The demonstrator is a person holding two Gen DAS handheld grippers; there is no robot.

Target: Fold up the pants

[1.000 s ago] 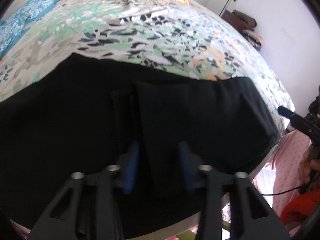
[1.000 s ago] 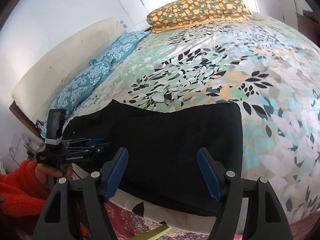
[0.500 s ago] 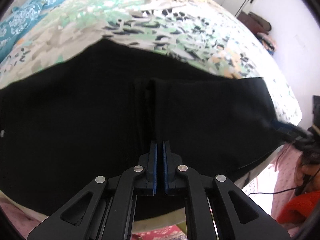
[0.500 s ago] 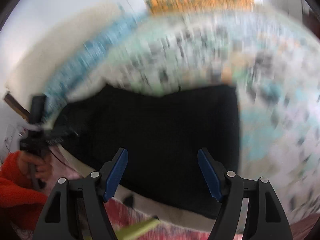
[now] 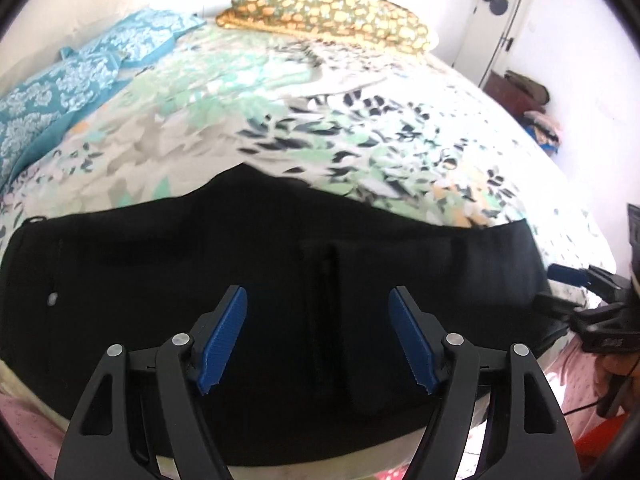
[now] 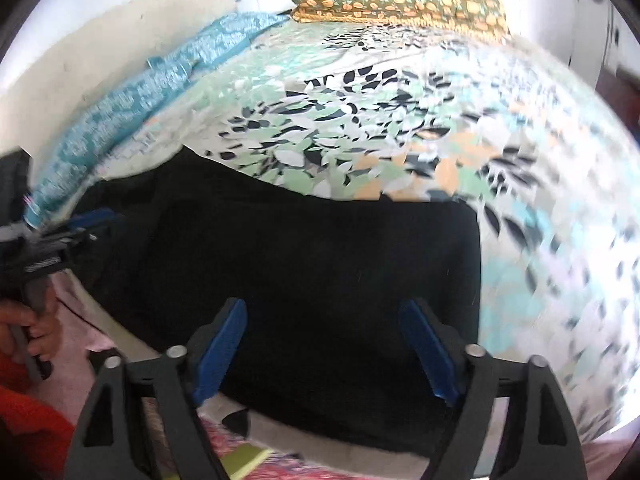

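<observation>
Black pants [image 5: 168, 280] lie flat along the near edge of a bed with a floral sheet [image 5: 280, 120]. A folded-over part with a vertical edge lies right of the middle. My left gripper [image 5: 318, 330] is open above the pants, holding nothing. In the right wrist view the pants [image 6: 320, 280] show as a dark rectangle, its right end near the sheet's pattern. My right gripper [image 6: 322, 346] is open above the near edge of the pants, holding nothing. It also shows in the left wrist view [image 5: 568, 284] at the right end of the pants.
An orange-patterned pillow [image 5: 328, 8] and blue pillows [image 5: 80, 72] lie at the far side of the bed. A white headboard [image 6: 80, 60] stands at the left. A door [image 5: 500, 12] and piled clothes [image 5: 540, 128] are at the far right.
My left gripper was open, shut on the pants' folded edge half a second ago, and is now open again and drawn back. My right gripper stayed open and shifted with motion blur.
</observation>
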